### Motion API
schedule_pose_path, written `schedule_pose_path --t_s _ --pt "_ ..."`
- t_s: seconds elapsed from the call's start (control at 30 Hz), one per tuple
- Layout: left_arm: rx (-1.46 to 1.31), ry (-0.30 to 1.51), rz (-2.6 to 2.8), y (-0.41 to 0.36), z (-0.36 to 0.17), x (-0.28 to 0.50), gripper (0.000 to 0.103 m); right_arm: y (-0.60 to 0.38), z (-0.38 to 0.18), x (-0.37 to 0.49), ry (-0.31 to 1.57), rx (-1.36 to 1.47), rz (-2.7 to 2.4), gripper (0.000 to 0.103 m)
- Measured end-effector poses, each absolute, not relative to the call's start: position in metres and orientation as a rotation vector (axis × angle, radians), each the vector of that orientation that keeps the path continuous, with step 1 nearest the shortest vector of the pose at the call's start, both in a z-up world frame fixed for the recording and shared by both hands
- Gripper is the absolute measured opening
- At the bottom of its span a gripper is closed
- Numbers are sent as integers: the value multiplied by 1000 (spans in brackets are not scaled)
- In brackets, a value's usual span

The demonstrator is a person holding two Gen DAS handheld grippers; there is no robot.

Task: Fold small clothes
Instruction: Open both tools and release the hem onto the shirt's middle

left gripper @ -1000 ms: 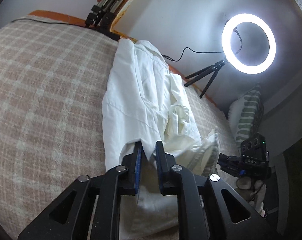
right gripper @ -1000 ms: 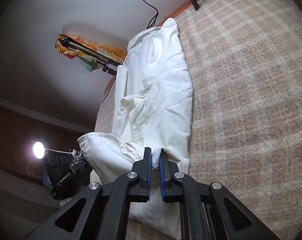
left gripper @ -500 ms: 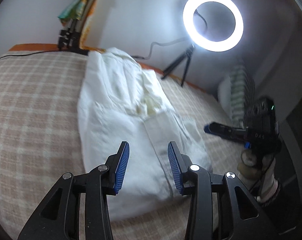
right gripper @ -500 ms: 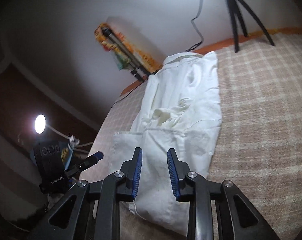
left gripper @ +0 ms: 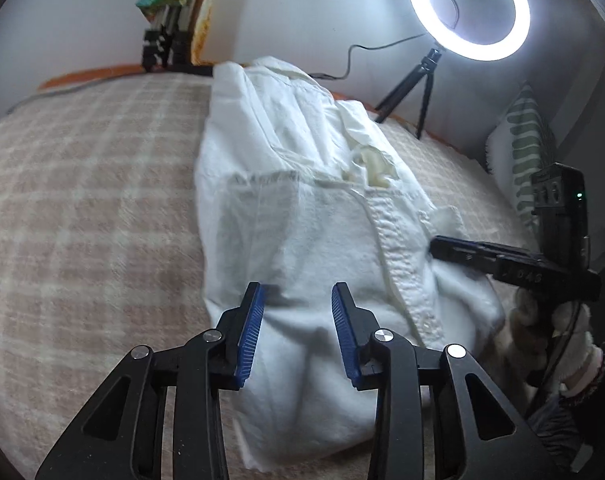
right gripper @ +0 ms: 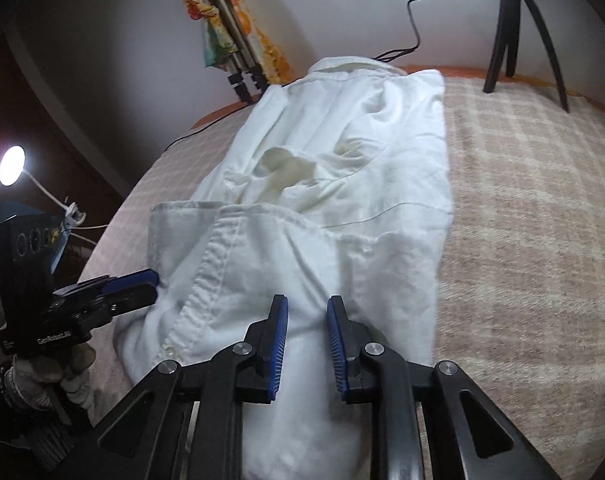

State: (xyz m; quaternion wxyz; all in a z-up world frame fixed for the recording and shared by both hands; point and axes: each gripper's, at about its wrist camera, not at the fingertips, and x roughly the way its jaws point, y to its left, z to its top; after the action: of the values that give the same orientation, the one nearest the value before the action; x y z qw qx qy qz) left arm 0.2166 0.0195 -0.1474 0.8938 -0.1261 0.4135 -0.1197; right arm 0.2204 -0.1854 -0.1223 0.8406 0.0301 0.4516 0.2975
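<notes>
A white button shirt (left gripper: 302,220) lies lengthwise on the checked bed cover (left gripper: 82,220), its lower part folded up over the body, button placket on top. It also shows in the right wrist view (right gripper: 322,220). My left gripper (left gripper: 298,312) is open, hovering just above the near folded end, holding nothing. My right gripper (right gripper: 307,320) is open above the same near end, empty. Each gripper shows in the other's view: the right one (left gripper: 454,248) at the shirt's right edge, the left one (right gripper: 142,280) at its left edge.
A lit ring light (left gripper: 468,8) on a small tripod (left gripper: 418,88) stands at the back right of the bed. A folded tripod with a coloured cloth (right gripper: 230,40) leans on the wall. A green-patterned pillow (left gripper: 522,160) lies at the right. A lamp (right gripper: 12,166) glows at the left.
Both grippers were shut on the shirt's hem a second ago. They carried it up over the body, opened, let go, and now sit lower over the folded end.
</notes>
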Motion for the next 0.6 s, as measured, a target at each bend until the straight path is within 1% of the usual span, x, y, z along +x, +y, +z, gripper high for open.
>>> schedule_pose_path --t_s 0.23,0.37,0.47,0.5,0.53,0.57,0.6 --pt "-259 822 -104 53 -140 225 34 -209 -111 221 903 51 538 20" --pt "-260 776 -82 63 -126 224 34 -218 -92 217 845 70 528 26" --pt "-258 742 -98 62 -112 224 34 -231 -81 217 804 98 527 27" --pt "-261 732 -109 62 -107 225 37 -235 -79 219 806 112 524 30" --pt "-264 725 -118 61 -104 227 40 -239 -78 223 815 135 528 31" --pt "-269 718 -127 61 -101 229 49 -241 -77 228 824 153 537 32" --pt "-281 713 -136 63 -100 231 53 -241 -76 233 834 165 546 32"
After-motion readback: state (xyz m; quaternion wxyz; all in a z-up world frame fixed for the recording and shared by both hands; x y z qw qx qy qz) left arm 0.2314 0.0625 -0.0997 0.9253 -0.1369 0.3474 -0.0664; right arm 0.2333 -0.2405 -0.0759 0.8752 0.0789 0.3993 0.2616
